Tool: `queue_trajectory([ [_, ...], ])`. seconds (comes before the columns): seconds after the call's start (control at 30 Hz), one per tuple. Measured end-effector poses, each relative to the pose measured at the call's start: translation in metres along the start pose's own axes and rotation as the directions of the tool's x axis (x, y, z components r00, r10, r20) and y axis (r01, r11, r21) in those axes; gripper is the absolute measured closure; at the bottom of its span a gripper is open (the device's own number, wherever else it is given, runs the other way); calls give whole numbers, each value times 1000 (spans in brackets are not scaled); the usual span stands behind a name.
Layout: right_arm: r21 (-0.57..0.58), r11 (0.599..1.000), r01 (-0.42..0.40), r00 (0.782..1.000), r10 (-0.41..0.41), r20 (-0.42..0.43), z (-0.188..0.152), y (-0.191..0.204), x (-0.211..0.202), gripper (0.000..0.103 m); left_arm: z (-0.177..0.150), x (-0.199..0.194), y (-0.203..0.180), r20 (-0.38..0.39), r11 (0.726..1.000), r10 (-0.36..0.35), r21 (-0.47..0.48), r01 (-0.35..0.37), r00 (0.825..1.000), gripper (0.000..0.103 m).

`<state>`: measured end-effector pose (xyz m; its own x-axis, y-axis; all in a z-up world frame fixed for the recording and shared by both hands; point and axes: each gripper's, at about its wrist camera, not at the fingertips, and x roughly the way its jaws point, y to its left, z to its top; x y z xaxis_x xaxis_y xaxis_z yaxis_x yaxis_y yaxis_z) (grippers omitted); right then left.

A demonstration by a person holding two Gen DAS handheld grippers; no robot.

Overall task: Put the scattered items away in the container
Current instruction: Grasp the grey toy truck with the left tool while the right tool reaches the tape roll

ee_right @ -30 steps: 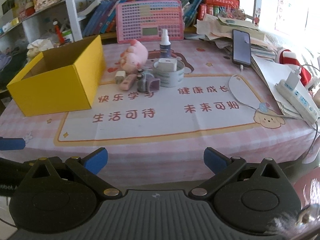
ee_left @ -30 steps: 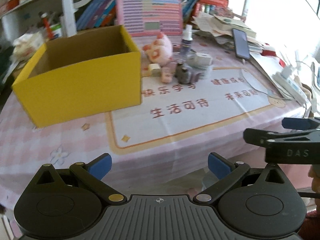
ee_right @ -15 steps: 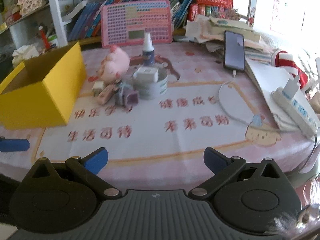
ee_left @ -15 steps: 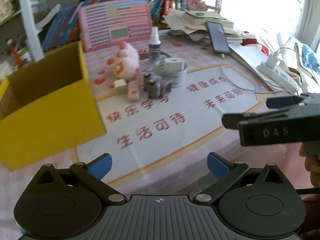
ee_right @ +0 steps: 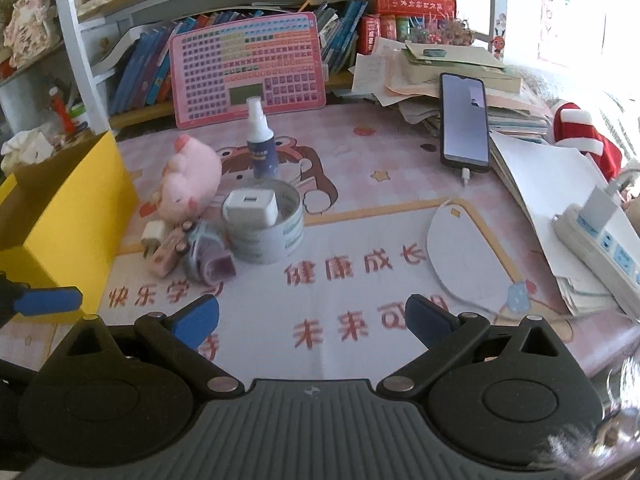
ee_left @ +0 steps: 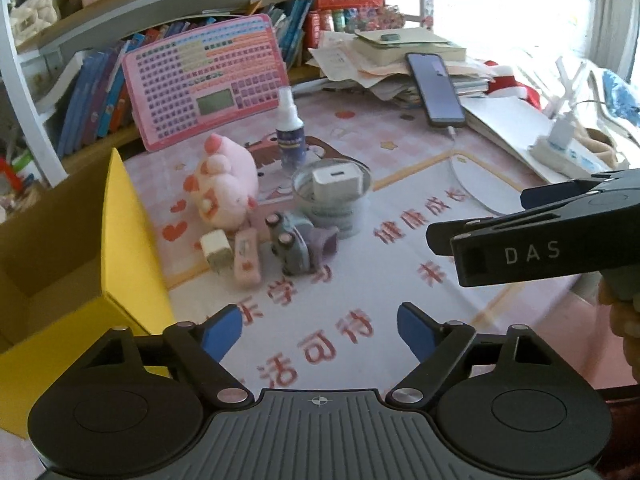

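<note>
Table [ee_left: 400, 148]: sliding closer beneath both tools than a second ago.
Yellow box [ee_left: 132, 264]: now sitting just left of the left tool [ee_left: 320, 332], fingers spread, empty.
Pink plush [ee_left: 224, 188], tape roll [ee_left: 332, 208], toy car [ee_left: 292, 244]: clustering ahead, nearer than before.
Right tool [ee_right: 312, 318]: gaping, empty, advancing.

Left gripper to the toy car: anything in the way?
Nothing visible. The left gripper is open, with only bare mat between it and the toy car. The pink eraser and plug lie left of the car; the right gripper sits off to the right.
</note>
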<state>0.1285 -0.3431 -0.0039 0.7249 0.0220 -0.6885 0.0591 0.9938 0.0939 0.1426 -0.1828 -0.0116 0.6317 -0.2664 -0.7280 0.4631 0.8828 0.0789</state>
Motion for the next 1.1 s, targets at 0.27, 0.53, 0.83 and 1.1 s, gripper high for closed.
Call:
queue_trajectory([
  [0.27, -27, 996, -84, 996, 83, -7, 29, -1, 36, 2, 24, 30, 5, -34, 997, 73, -21, -74, 997, 33],
  [0.53, -76, 984, -164, 985, 159, -65, 47, 4, 75, 3, 39, 60, 7, -79, 991, 113, -60, -118, 990, 48],
  [0.83, -112, 966, -234, 967, 220, -127, 60, 4, 109, 3, 50, 89, 3, -122, 990, 120, -60, -128, 985, 48],
  [1.1, -140, 950, -279, 952, 253, -174, 71, 6, 136, 3, 54, 104, 2, -157, 988, 129, -67, -141, 979, 48],
])
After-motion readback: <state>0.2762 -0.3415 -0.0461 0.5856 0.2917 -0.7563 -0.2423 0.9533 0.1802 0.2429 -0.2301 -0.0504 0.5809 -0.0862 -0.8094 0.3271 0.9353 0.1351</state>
